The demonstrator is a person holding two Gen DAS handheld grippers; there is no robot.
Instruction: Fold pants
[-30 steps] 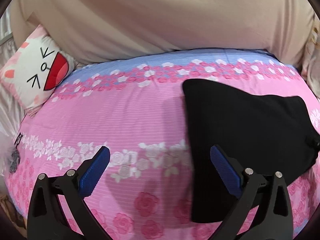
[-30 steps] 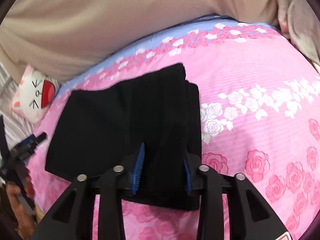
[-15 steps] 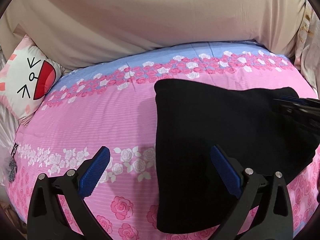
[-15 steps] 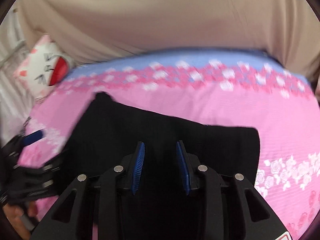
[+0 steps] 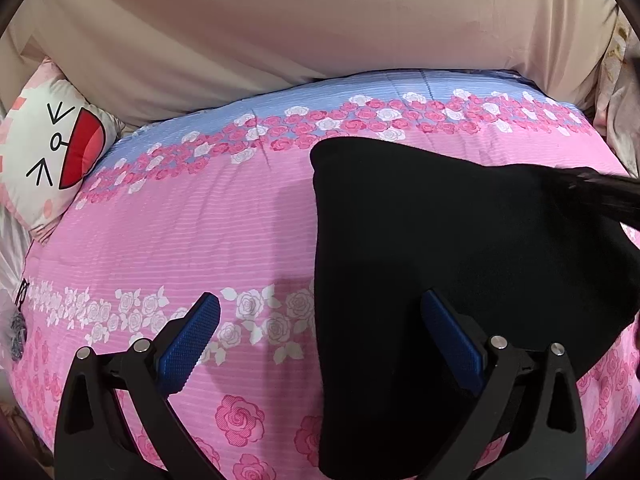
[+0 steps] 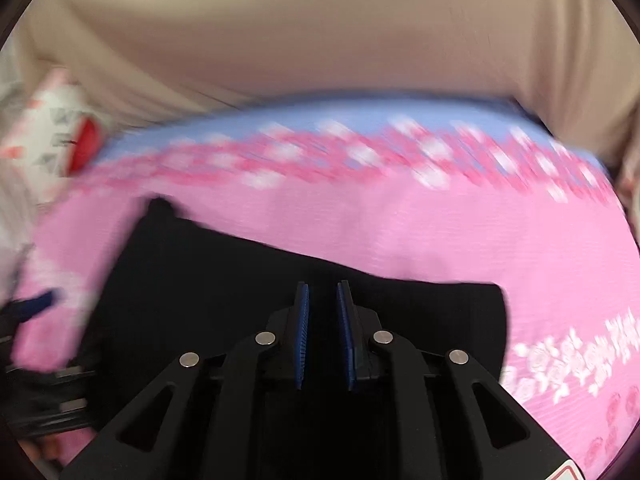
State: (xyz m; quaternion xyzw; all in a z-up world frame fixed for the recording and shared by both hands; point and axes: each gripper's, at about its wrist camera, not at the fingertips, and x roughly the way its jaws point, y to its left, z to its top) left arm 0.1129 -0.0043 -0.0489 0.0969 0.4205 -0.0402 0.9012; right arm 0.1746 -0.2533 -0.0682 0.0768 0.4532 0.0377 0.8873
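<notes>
Pants: matt black cloth, smooth. Quilt: pink printed cloth, faintly ribbed. Pillow: soft printed fabric. Left gripper: matt black plastic, blue ridged pads, shiny metal pins.

Both grippers, left gripper and right gripper, have black frames, silver screws and blue ribbed fingers.

light: even, soft | left view: sharp | right view: motion-blurred | edges: fisheye-warped
</notes>
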